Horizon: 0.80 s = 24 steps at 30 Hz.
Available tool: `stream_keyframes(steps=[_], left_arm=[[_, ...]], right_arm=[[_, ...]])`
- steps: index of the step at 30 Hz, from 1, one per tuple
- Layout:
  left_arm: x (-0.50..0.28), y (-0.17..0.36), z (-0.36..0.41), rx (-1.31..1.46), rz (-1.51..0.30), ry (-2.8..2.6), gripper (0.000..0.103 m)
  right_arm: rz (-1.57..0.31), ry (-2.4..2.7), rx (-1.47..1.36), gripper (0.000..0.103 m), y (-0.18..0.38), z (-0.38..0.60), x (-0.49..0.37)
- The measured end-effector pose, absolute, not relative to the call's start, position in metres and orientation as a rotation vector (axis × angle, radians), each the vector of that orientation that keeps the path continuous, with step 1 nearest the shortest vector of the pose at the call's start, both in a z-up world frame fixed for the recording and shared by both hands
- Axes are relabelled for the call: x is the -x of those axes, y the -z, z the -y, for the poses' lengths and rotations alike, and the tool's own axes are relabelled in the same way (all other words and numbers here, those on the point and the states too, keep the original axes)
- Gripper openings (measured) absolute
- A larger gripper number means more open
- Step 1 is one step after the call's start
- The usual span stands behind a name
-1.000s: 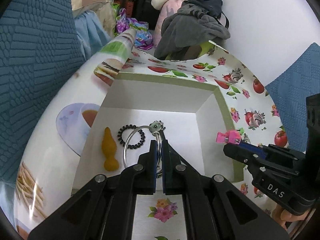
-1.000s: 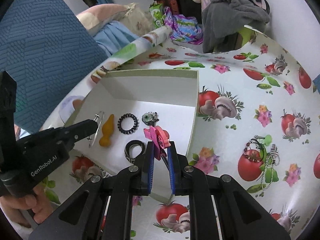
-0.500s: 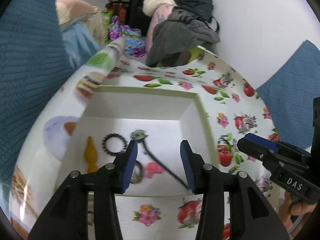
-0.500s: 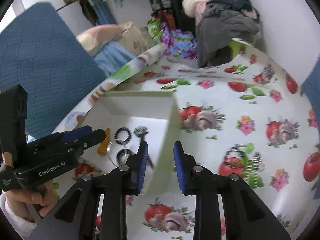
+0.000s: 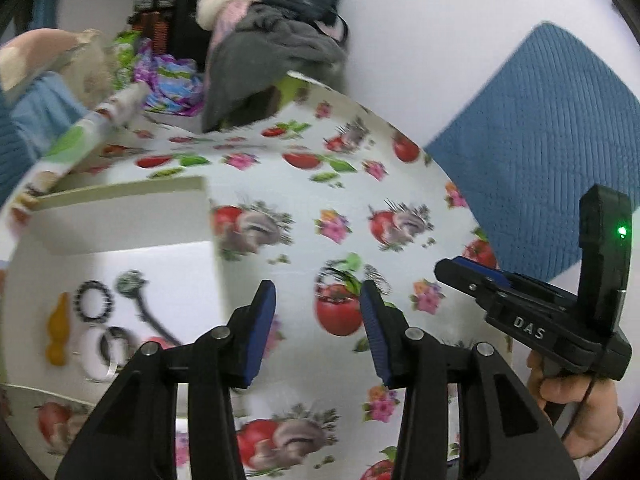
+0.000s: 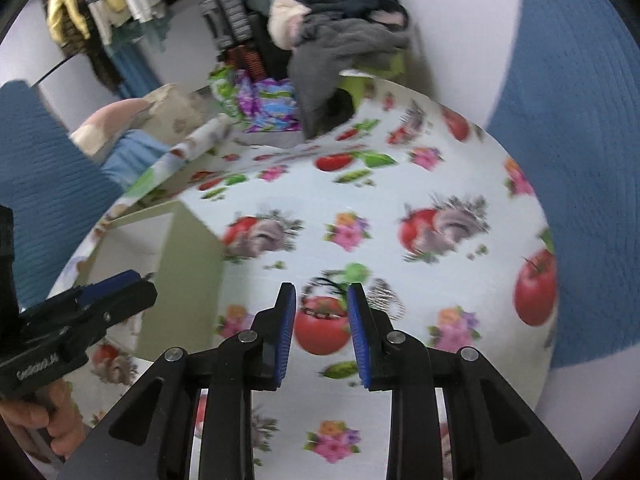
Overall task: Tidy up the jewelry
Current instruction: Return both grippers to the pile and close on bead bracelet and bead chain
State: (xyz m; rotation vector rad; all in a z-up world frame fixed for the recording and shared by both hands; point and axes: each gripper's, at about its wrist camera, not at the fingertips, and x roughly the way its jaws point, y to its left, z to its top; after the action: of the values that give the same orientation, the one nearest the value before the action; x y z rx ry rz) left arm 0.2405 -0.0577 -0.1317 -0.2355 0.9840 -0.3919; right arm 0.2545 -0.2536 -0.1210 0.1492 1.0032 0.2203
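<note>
Box wall blocks left side; bare tablecloth beyond beaded jewelry open.

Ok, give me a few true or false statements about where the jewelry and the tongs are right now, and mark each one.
1. Both tongs are empty. True: the left tongs and the right tongs stand open with nothing between the pads.
2. The white box has nothing in it. False: it holds several pieces, among them a yellow clip and a black beaded ring.
3. Some jewelry lies on the tablecloth outside the box. True: a beaded bracelet and a silver chain lie just ahead of the right tongs.
4. The right tongs are reaching into the box. False: they point at the tablecloth beside it.
</note>
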Motion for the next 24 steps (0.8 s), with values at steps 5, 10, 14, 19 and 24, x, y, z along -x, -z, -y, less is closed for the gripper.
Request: stream_keyframes(steps=[5, 10, 14, 19, 24], left_arm=[[-0.249, 0.153, 0.085, 0.234, -1.040, 0.416, 0.042], [-0.256, 0.175, 0.108, 0.202, -1.106, 0.415, 0.038], [-0.265, 0.195, 0.119, 0.199, -1.152, 0.410, 0.037], [-0.280, 0.218, 0.132, 0.173, -1.171, 0.381, 0.037], [-0.292, 0.238, 0.136, 0.155, -1.184, 0.344, 0.035]], right_arm=[[-1.042, -0.178, -0.170, 0.024, 0.143, 0.273, -0.255], [-1.128, -0.127, -0.169, 0.025, 0.176, 0.286, -0.264], [-1.186, -0.112, -0.218, 0.025, 0.197, 0.294, -0.274], [-1.210, -0.103, -0.227, 0.025, 0.207, 0.297, -0.288], [-1.240, -0.117, -0.239, 0.025, 0.223, 0.295, -0.306]])
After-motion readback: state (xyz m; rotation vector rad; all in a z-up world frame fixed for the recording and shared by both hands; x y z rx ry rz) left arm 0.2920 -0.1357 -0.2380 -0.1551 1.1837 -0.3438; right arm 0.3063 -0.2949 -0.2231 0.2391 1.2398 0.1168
